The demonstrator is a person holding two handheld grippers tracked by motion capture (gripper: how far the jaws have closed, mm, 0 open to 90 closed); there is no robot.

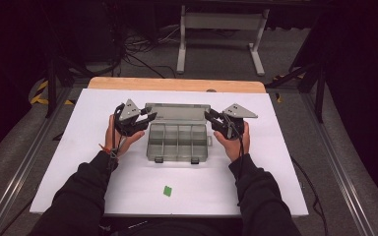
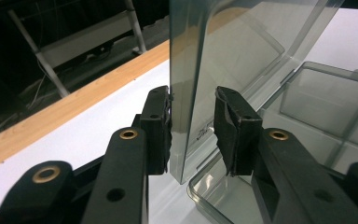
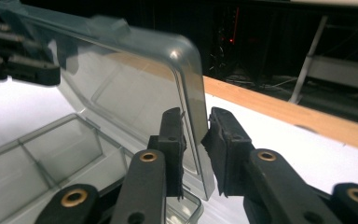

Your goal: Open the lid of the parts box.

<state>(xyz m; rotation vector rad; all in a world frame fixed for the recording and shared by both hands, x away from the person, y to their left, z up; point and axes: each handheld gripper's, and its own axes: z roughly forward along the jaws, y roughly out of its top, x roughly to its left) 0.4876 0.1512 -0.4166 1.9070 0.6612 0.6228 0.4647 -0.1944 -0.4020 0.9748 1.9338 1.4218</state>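
**Two hand-held grippers working the lid of a clear plastic box**

The left hand-held gripper (image 1: 145,119) is straddling the left edge of the lid (image 1: 178,111); in the left gripper view one pad (image 2: 161,126) is lying against the lid (image 2: 223,60) while the other is standing a little off it, so the jaws are not clamped. The right hand-held gripper (image 1: 211,118) is bracketing the right edge, its jaws narrowly parted around the lid (image 3: 121,88), with pads (image 3: 172,140) close on both sides; whether they are pinching I cannot tell.

The box (image 1: 177,141) is sitting on the white surface (image 1: 285,162) between the two hand-held grippers, its empty compartments lying below and just inward of the jaws, the lid standing nearly upright behind them.

The box is looking light, thin-walled and smooth, so it is likely to slide or flex. Holding the lid low on its side edges, near the hinge, seems safest.

A small green piece (image 1: 167,191) is lying well behind both hand-held grippers, near the person.
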